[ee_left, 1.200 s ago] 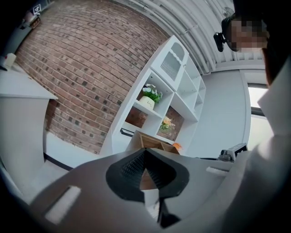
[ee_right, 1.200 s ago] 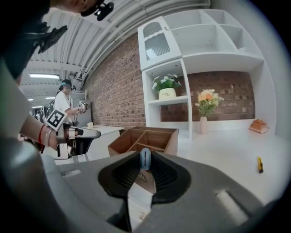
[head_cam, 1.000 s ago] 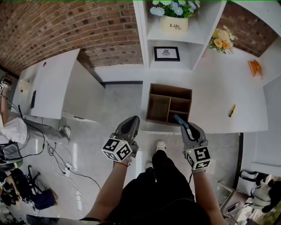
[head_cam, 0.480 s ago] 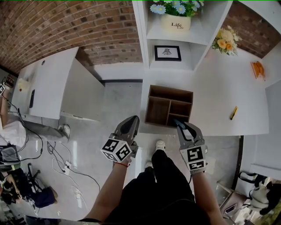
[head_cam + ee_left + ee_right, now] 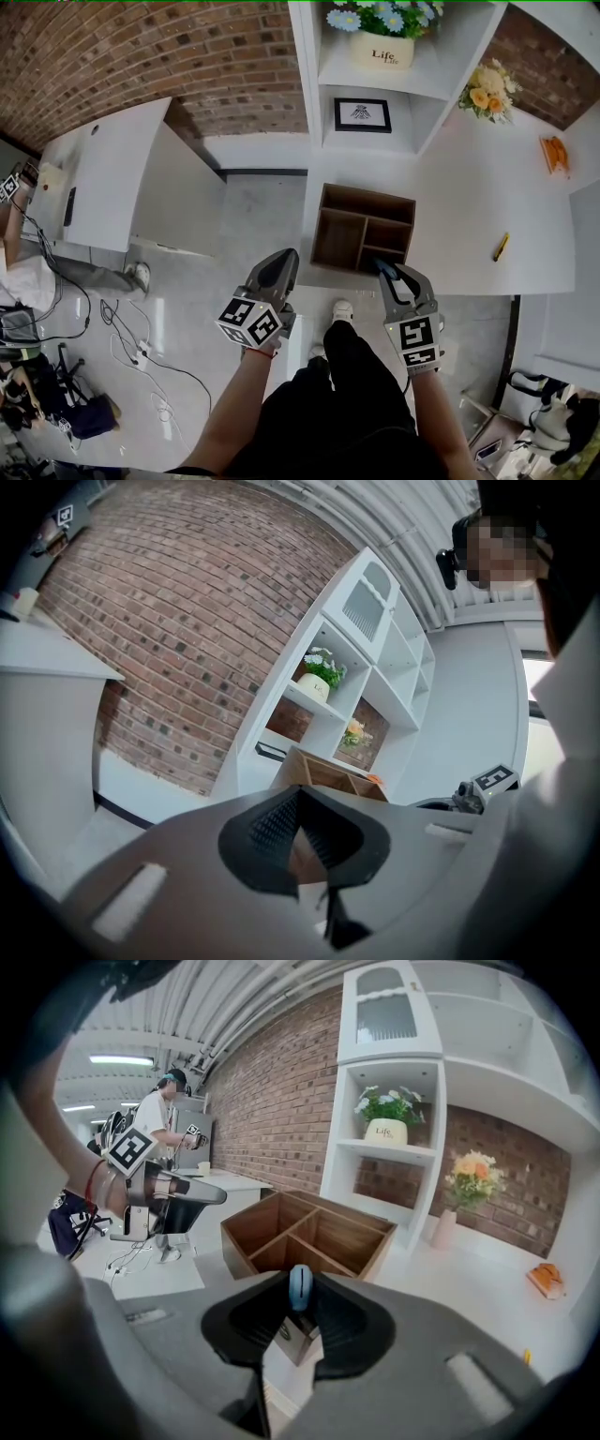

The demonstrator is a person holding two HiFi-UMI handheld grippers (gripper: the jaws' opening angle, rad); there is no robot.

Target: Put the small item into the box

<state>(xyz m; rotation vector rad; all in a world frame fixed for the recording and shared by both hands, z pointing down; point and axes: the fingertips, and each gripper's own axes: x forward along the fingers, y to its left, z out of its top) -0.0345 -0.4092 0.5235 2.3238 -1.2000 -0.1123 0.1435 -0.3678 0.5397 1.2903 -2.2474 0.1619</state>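
1. The small item is a little blue rounded piece, pinched upright between the pads of the right gripper. It's hanging at the front wall of the box, on its front-right compartment side, and I'd say it's not inside yet.
2. The box is wooden with dividers and sits at the front edge of the white tabletop.
3. Handling guess: it looks light and hard, probably smooth plastic, so it could be a bit slippery. Only a narrow bit is caught between the pads, so a pinch across the flat sides, like it has now, seems the way to go.
4. The left gripper has its jaws together with nothing in them. It hangs off the tabletop, to the left of the box.
5. Versus a second ago, the right gripper has slid slightly inward along the box front. The left one has barely budged.
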